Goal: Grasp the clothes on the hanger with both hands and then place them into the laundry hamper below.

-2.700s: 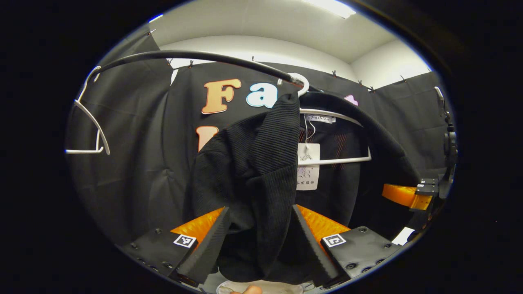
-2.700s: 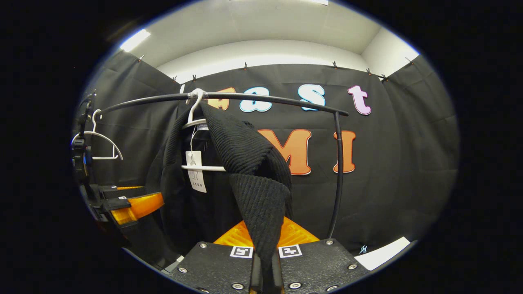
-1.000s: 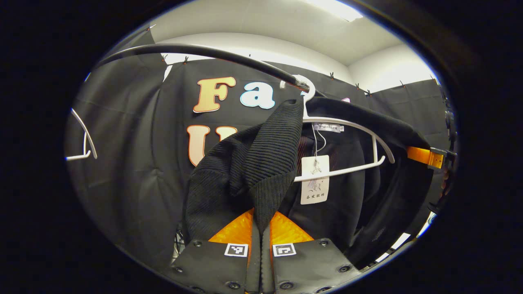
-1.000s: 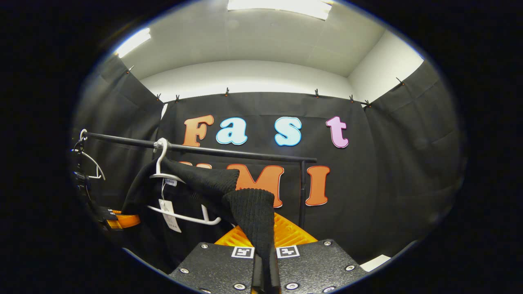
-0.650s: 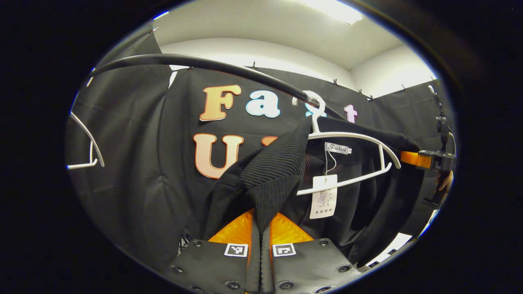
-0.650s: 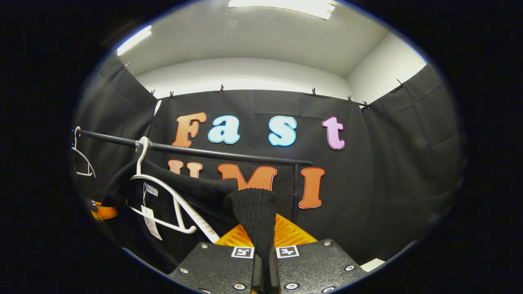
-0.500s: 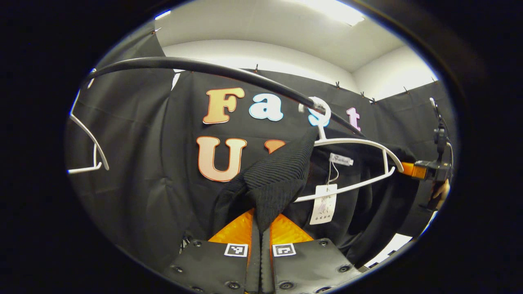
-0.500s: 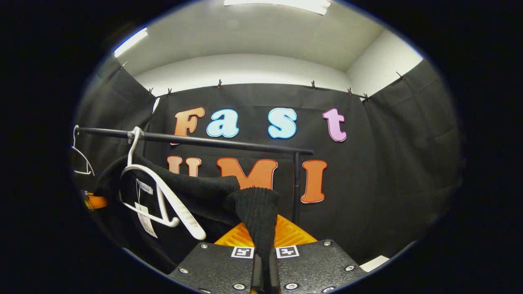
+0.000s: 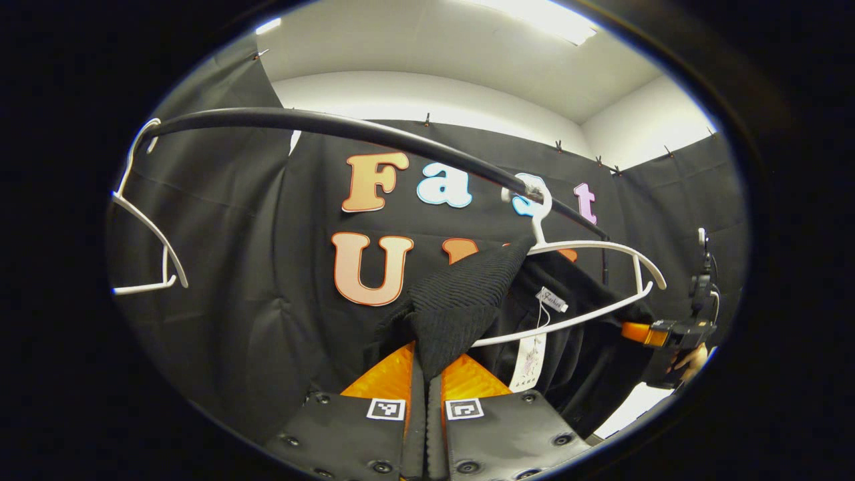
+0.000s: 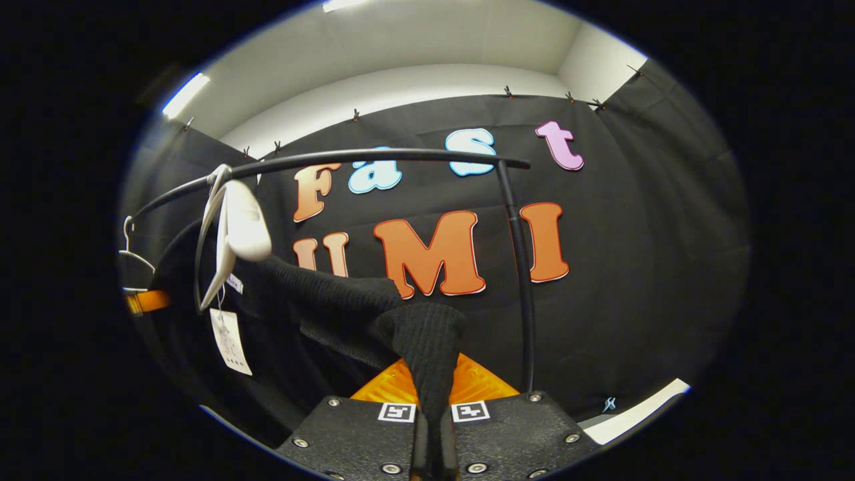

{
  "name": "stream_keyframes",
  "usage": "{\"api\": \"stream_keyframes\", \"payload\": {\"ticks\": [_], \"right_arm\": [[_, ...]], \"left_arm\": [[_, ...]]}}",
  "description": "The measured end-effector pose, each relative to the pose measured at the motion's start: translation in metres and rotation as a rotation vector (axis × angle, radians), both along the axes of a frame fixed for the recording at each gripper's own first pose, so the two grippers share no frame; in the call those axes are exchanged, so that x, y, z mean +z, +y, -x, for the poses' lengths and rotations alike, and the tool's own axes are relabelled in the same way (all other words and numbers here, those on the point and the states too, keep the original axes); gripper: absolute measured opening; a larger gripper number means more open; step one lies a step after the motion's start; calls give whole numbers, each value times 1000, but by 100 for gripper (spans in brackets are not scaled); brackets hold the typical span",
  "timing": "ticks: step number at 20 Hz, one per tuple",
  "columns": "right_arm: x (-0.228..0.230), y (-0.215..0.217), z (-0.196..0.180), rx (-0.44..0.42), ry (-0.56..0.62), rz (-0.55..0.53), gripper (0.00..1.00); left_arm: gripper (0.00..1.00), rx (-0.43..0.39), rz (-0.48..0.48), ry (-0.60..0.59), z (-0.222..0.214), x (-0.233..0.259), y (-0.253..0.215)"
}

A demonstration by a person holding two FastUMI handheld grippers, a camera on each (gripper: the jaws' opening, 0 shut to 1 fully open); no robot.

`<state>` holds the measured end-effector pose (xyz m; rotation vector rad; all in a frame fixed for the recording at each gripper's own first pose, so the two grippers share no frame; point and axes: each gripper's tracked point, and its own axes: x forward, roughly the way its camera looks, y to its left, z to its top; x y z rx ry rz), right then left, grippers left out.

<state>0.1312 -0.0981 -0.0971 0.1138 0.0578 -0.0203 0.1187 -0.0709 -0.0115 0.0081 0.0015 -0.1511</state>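
Your left gripper (image 9: 425, 374): jaws clamped on fold of black knit garment (image 9: 461, 300). Your right gripper (image 10: 433, 401): jaws clamped on another fold of same garment (image 10: 427, 347). Garment stretched between both grippers, pulled down off white hanger (image 9: 601, 267), part of it hanging below hanger bar. Hanger hook on black rail (image 9: 334, 123), hanger tilted, shoulders bare. Paper tag (image 9: 528, 361) dangling from garment neck. Second empty white hanger (image 9: 150, 227) farther along rail. Your right gripper also at right edge of left gripper view, hand (image 9: 688, 357) behind it.

Ribbed knit garment (image 9: 461, 300); glossy plastic hanger (image 9: 601, 248)
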Motion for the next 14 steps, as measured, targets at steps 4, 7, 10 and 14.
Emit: {"api": "stream_keyframes", "payload": {"ticks": [4, 7, 10, 14], "right_arm": [[-8, 32, 8, 9, -46, 59, 6], [-11, 63, 16, 51, -68, 74, 5], [-17, 84, 22, 69, -74, 109, 6], [-35, 103, 20, 107, -32, 91, 6]], "left_arm": [[8, 80, 36, -39, 0, 28, 38], [8, 169, 48, -57, -1, 37, 80], [8, 189, 47, -40, 5, 29, 93], [8, 245, 30, -60, 7, 35, 111]]}}
